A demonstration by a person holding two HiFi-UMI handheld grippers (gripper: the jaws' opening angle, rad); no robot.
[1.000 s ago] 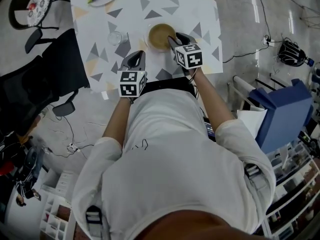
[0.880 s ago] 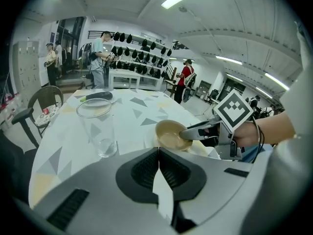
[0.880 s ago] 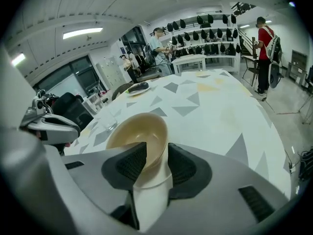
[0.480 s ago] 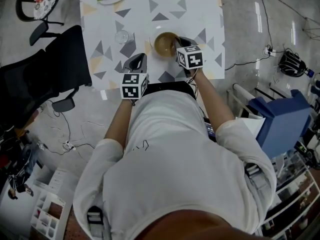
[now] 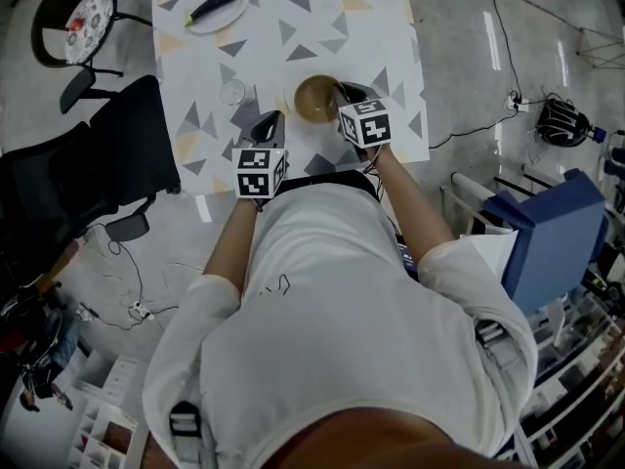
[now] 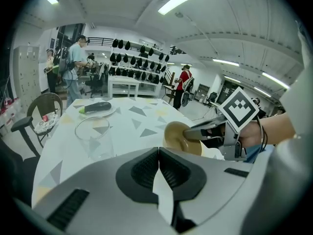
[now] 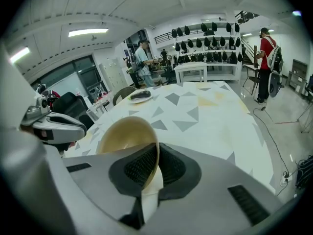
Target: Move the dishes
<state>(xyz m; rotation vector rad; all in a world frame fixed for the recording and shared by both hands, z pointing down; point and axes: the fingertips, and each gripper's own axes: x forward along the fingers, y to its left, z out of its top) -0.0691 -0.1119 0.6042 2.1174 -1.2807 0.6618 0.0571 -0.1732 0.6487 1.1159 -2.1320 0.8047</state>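
Observation:
A tan bowl sits at the near middle of the white table with grey and yellow triangles. My right gripper is shut on the bowl's near right rim. In the right gripper view the rim runs between the two pads, and the bowl stands tilted on edge. From the left gripper view the bowl shows tipped up off the tabletop. My left gripper hovers over the table's near edge, left of the bowl; its jaws are shut with nothing between them.
An empty glass stands left of the bowl. A plate with a dark vegetable lies at the far left of the table. A black chair is on the left, a blue box on the right, cables on the floor.
The right gripper has kept to the bowl's near right rim and the bowl has come up a little with it. The left gripper has kept its place.

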